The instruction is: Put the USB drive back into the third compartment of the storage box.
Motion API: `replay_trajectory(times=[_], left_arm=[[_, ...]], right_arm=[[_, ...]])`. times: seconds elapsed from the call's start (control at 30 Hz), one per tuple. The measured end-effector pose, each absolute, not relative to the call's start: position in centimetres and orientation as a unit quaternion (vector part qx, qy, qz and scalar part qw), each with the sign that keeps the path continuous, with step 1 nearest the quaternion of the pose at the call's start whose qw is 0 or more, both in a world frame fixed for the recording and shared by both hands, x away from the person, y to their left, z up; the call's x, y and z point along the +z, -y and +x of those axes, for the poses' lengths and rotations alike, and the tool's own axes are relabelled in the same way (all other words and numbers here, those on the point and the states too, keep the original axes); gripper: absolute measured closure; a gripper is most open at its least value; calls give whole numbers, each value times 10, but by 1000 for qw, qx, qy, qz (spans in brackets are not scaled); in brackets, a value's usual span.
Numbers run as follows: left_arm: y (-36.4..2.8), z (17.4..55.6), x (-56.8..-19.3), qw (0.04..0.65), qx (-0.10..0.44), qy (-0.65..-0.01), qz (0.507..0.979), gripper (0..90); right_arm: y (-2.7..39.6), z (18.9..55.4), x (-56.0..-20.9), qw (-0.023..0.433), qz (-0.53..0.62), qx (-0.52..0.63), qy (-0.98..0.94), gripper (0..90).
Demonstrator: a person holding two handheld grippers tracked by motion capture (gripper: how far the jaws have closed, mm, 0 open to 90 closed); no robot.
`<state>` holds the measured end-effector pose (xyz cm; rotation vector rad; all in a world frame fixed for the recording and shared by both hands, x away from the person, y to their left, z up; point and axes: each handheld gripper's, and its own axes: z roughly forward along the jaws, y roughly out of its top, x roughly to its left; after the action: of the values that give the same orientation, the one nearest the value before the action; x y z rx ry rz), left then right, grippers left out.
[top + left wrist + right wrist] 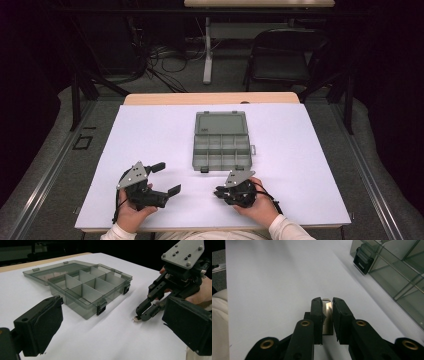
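- Holding a small silver metal piece [327, 315] between its near-closed jaws, my right tool [220, 192] sits low over the white surface [150, 130]; the piece's tip pokes out just past the jaw ends
- Ahead and to the right of that tool lies the grey divided box [221, 145], lid swung flat open behind it; its black latch [363, 261] faces me
- My left tool [167, 179] stands wide with nothing between its jaws, well apart from the box; the right tool is off to its right
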<state>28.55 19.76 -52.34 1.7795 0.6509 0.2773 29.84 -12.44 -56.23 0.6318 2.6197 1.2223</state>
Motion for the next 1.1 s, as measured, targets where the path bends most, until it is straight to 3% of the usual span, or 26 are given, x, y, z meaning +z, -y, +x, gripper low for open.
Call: replay_trajectory(times=[1.1], left_arm=[[-197, 286, -524, 575, 121, -283, 758, 31]], right_arm=[[155, 306, -523, 115, 253, 451, -848, 794]])
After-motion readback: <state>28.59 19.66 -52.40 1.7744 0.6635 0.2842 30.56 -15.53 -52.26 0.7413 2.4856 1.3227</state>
